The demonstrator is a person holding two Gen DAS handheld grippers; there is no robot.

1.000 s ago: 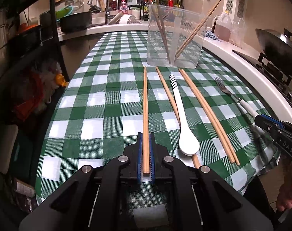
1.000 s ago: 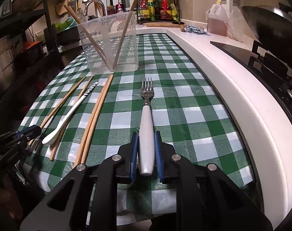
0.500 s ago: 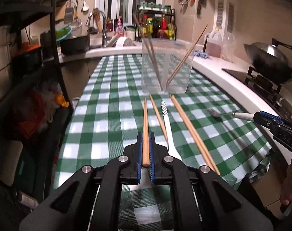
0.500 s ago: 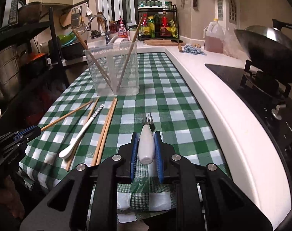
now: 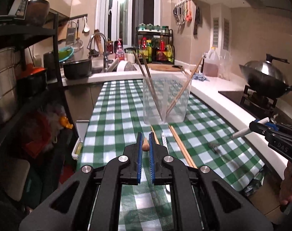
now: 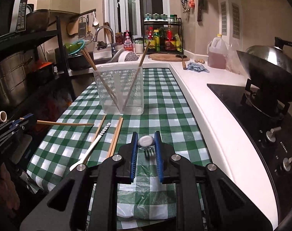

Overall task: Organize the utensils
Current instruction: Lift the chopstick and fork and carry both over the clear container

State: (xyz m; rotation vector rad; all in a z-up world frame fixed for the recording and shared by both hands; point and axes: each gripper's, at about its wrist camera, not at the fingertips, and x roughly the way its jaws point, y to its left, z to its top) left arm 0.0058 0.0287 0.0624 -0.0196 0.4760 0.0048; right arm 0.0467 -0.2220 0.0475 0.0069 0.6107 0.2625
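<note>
My left gripper (image 5: 145,135) is shut on a wooden chopstick (image 5: 145,145), which I see end-on and lifted above the green checked cloth (image 5: 115,134). In the right wrist view that chopstick (image 6: 65,123) sticks out level from the left gripper (image 6: 25,119). My right gripper (image 6: 146,134) is shut on the white handle of a fork (image 6: 145,141), held clear of the cloth with its tines (image 6: 149,152) hanging down. A clear container (image 6: 121,94) behind holds three chopsticks. A white spoon (image 6: 96,144) and three more chopsticks (image 6: 115,138) lie on the cloth.
A wok (image 6: 271,77) sits on the stove at the right, past the white counter edge (image 6: 213,127). A black shelf rack (image 5: 30,77) stands along the left. The sink (image 5: 99,65), a spice rack (image 6: 161,36) and an oil jug (image 6: 217,53) line the back.
Both grippers have risen, lifting the chopstick and the fork off the cloth. The held pieces now show nearly end-on, and the cloth lies lower in both views.
</note>
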